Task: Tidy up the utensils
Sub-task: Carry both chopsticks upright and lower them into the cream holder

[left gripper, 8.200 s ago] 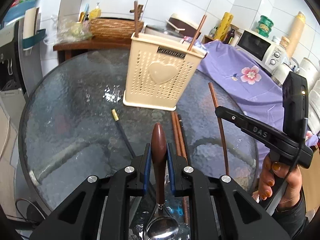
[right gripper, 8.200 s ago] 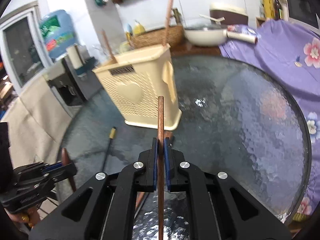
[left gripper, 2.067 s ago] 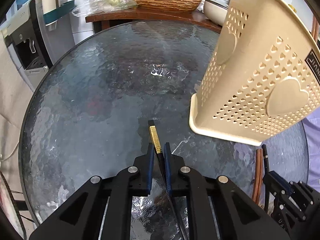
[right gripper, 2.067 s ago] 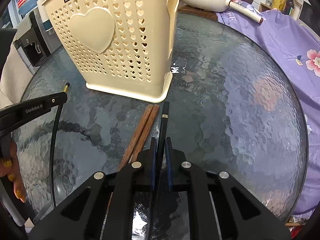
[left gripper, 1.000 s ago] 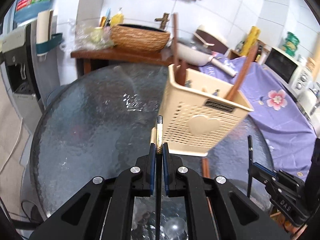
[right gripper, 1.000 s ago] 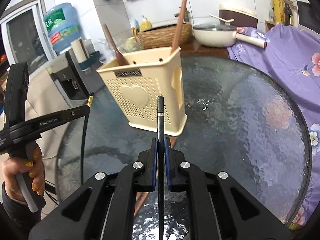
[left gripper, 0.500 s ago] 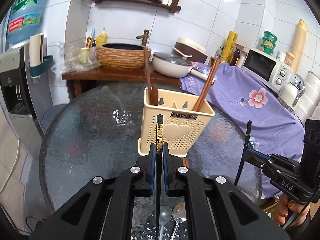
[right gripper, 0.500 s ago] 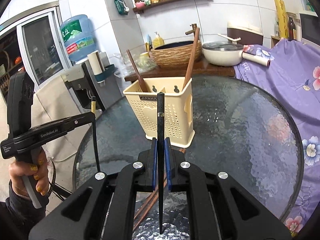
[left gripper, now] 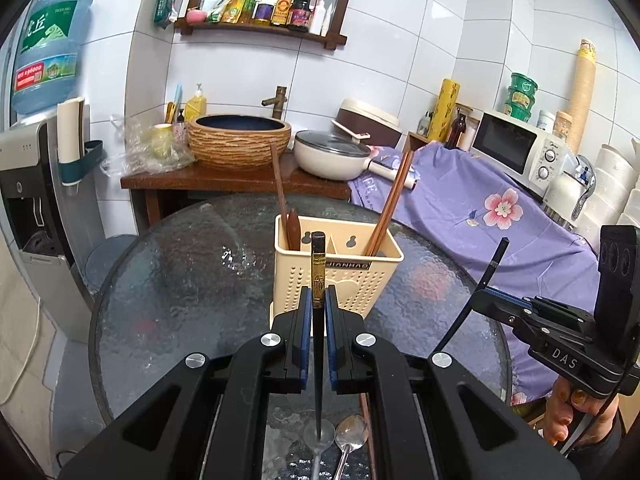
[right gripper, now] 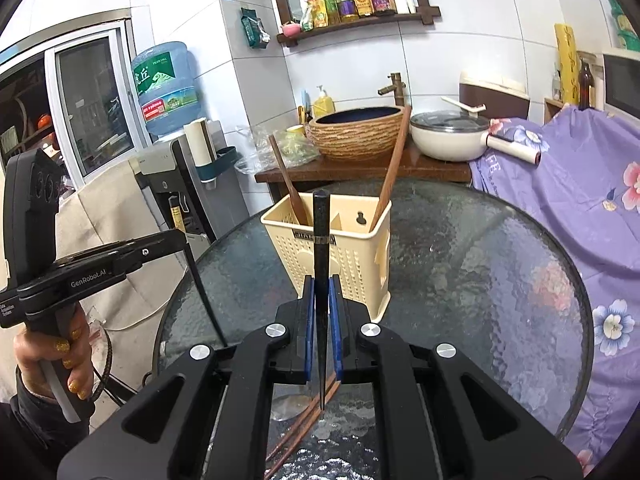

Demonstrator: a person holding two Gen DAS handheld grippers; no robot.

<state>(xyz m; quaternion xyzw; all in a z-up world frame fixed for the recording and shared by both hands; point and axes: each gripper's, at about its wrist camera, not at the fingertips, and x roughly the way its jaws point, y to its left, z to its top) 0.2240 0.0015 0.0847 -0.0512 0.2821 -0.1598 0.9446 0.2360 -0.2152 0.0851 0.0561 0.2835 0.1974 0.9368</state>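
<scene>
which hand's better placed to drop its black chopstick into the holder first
Probably left. Its black chopstick lines up over the cream holder, right in front of the left gripper. The right gripper sits off to the holder's side.

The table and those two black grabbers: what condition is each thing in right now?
Left gripper: shut on a black chopstick, upright.
Right gripper: shut on a second black chopstick, upright.
Holder: standing, brown chopsticks leaning inside.
Spoons: lying on the table.
Brown pair: lying on the table.
Pot: lidded.
</scene>
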